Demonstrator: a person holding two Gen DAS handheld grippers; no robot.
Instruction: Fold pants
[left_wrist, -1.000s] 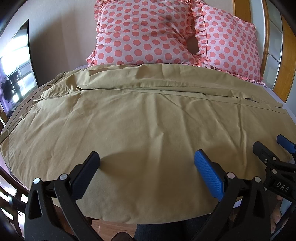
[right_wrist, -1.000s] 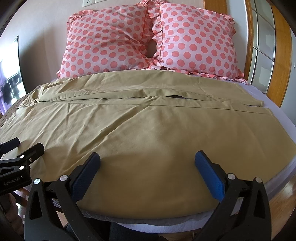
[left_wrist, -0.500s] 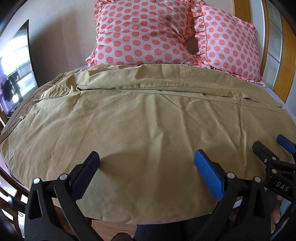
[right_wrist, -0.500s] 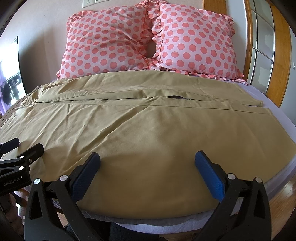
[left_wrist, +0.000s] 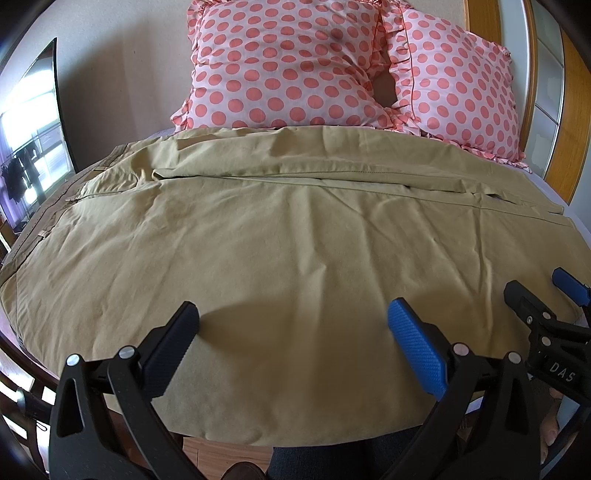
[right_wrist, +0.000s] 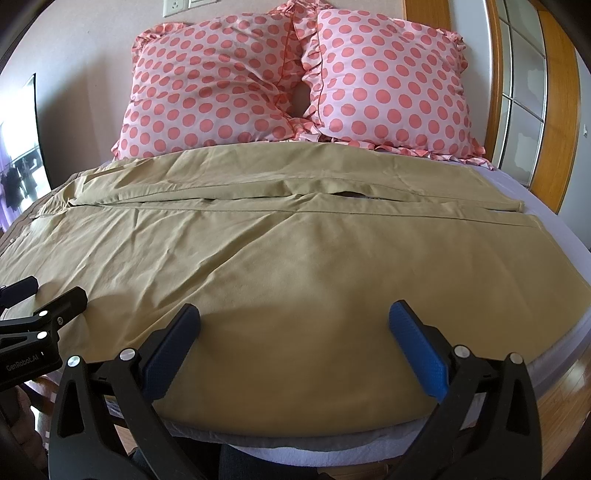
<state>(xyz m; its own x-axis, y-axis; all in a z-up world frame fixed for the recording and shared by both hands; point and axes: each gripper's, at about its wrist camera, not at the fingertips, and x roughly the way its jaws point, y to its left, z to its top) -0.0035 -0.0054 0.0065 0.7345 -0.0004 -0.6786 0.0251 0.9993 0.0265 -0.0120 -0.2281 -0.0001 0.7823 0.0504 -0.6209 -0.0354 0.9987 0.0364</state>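
Khaki pants (left_wrist: 280, 236) lie spread flat across the bed, waistband at the left, leg ends at the right (right_wrist: 517, 218), one leg behind the other. My left gripper (left_wrist: 293, 328) is open and empty, hovering just above the near leg by the bed's front edge. My right gripper (right_wrist: 295, 326) is open and empty over the same leg, further right. Each gripper shows in the other's view: the right one in the left wrist view (left_wrist: 539, 295), the left one in the right wrist view (right_wrist: 44, 295).
Two pink polka-dot pillows (right_wrist: 295, 81) lean against the wall behind the pants. A wooden frame with glass panes (right_wrist: 524, 96) stands at the right. A dark screen (left_wrist: 33, 136) stands at the left. The lilac sheet (right_wrist: 517, 192) shows at the bed's right side.
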